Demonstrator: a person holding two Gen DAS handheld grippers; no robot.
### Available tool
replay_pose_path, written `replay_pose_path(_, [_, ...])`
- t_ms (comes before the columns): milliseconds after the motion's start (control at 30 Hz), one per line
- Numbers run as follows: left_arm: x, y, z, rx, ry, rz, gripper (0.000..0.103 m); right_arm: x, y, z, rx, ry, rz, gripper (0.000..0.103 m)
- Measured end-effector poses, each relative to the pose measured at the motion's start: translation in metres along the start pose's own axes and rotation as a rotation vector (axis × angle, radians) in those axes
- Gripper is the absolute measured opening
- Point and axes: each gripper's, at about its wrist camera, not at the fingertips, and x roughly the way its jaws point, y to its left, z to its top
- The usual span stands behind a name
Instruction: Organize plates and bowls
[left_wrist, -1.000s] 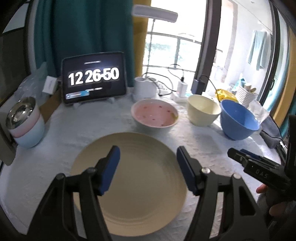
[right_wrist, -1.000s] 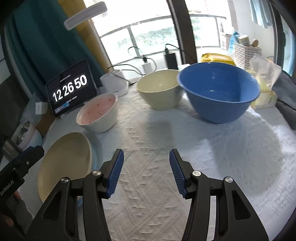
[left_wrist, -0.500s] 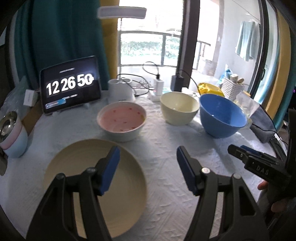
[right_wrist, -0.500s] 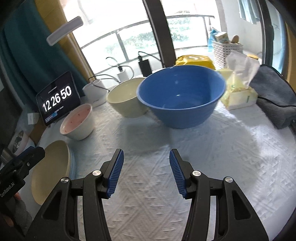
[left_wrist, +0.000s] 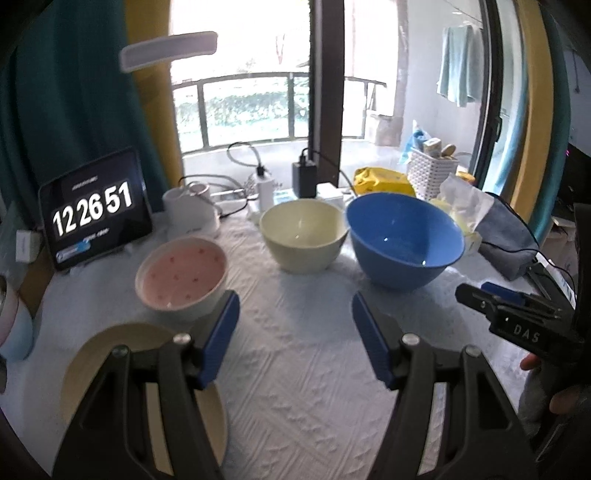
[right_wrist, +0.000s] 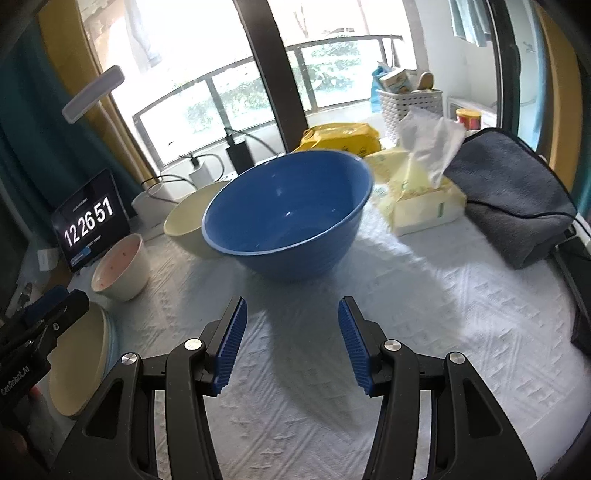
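Both your grippers have swung right since the earlier frame, off the cream plate (left_wrist: 107, 354) toward the blue bowl (right_wrist: 288, 210).
Your left gripper (left_wrist: 295, 341) and right gripper (right_wrist: 289, 345) stand with jaws apart, nothing between them, over the white textured tablecloth (right_wrist: 424, 314). Pink bowl (left_wrist: 181, 278), cream bowl (left_wrist: 303, 234) and blue bowl sit in a row; behind them a clock tablet (left_wrist: 94, 212), window and balcony rail.

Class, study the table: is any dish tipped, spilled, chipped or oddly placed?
Nothing stands out. The pink bowl, cream bowl and blue bowl all sit upright and unspilled, the plate lies flat; no damage visible.
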Motion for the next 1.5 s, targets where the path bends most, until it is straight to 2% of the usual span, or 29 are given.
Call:
replay_pose_path(467, [0.022, -0.033, 0.026, 0.039, -0.034, -0.066, 0.065, -0.003, -0.028, 0.019, 0.024, -0.045, -0.046, 0.054])
replay_pose_path(800, [0.047, -0.054, 0.032, 0.049, -0.071, -0.100, 0.065, 0.009, -0.049, 0.035, 0.045, -0.069, -0.060, 0.054])
replay_pose_path(1167, [0.073, -0.068, 0.035, 0.042, -0.037, -0.113, 0.065, 0.016, -0.067, 0.049, 0.084, -0.108, -0.040, 0.054])
replay_pose_path(1500, [0.108, -0.067, 0.032, 0.026, 0.040, -0.106, 0.065, 0.046, -0.065, 0.054, 0.092, -0.083, -0.013, 0.054])
